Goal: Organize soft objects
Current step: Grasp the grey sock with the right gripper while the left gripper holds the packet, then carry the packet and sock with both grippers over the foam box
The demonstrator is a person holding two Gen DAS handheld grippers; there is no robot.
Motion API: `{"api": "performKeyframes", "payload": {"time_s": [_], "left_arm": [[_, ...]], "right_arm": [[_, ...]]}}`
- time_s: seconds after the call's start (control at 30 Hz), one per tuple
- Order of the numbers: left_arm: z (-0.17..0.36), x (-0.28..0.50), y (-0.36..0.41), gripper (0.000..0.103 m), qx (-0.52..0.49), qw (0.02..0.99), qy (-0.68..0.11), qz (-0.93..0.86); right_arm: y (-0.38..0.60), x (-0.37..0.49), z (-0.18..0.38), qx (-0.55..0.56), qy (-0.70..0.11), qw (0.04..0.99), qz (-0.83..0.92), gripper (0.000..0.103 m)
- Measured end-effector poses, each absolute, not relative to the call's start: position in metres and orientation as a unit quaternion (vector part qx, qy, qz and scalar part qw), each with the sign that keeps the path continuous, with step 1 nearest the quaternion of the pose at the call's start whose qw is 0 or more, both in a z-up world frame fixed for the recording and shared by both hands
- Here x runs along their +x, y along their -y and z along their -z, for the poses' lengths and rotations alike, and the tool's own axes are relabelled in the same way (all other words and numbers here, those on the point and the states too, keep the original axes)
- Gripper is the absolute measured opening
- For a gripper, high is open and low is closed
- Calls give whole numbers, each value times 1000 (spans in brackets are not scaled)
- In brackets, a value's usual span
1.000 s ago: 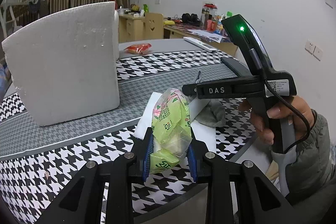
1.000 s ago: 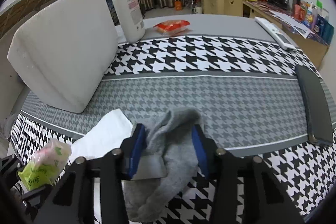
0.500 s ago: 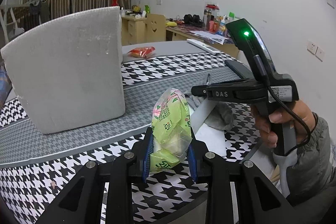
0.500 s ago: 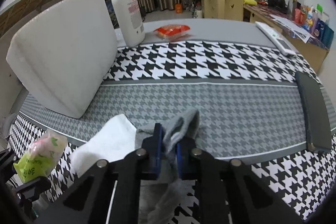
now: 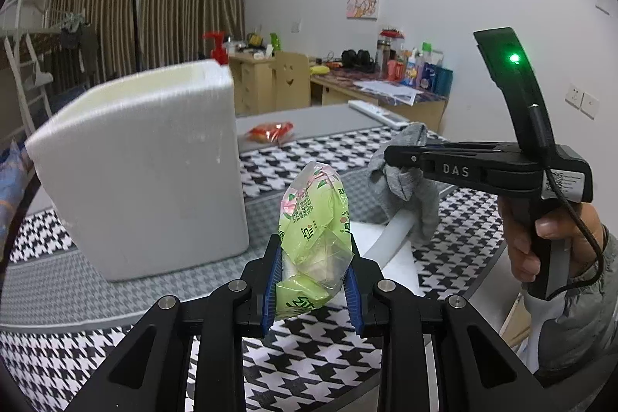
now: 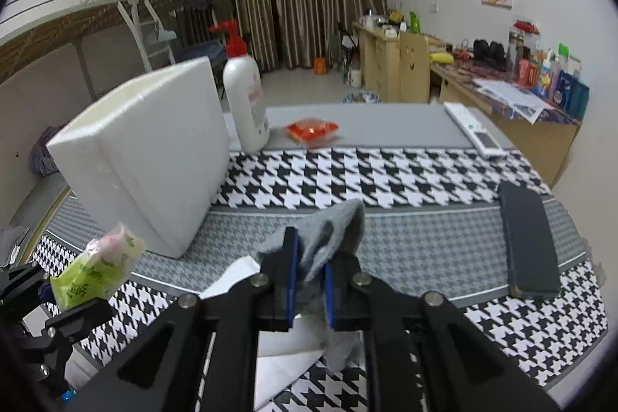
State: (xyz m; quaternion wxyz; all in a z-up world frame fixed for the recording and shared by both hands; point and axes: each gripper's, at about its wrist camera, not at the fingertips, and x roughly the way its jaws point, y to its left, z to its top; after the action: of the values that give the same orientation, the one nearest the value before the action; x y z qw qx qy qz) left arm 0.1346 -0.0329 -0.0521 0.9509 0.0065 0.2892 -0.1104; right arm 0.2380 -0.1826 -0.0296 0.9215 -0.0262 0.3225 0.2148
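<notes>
Right gripper (image 6: 309, 280) is clenched on the grey sock (image 6: 328, 238), lifted over the table. Left gripper (image 5: 313, 280) is grasping the green packet (image 5: 313, 238). The foam box (image 6: 146, 157) is seen ahead-left, nearer to the left one.

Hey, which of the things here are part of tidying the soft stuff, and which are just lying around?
Part of the job:
- green tissue pack, held in the left gripper
- grey sock, held in the right gripper
- white cloth
- foam box, likely the bin

Lying about:
- lotion bottle
- red snack packet
- remote
- dark case
</notes>
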Motion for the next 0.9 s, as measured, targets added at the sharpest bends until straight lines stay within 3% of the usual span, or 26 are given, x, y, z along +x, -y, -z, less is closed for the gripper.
{"api": "performKeyframes", "payload": {"time_s": [0.9], "left_arm": [[-2, 116, 12, 31, 12, 974, -209, 92]], "right_arm": [[181, 204, -26, -24, -228, 944, -236, 15]]}}
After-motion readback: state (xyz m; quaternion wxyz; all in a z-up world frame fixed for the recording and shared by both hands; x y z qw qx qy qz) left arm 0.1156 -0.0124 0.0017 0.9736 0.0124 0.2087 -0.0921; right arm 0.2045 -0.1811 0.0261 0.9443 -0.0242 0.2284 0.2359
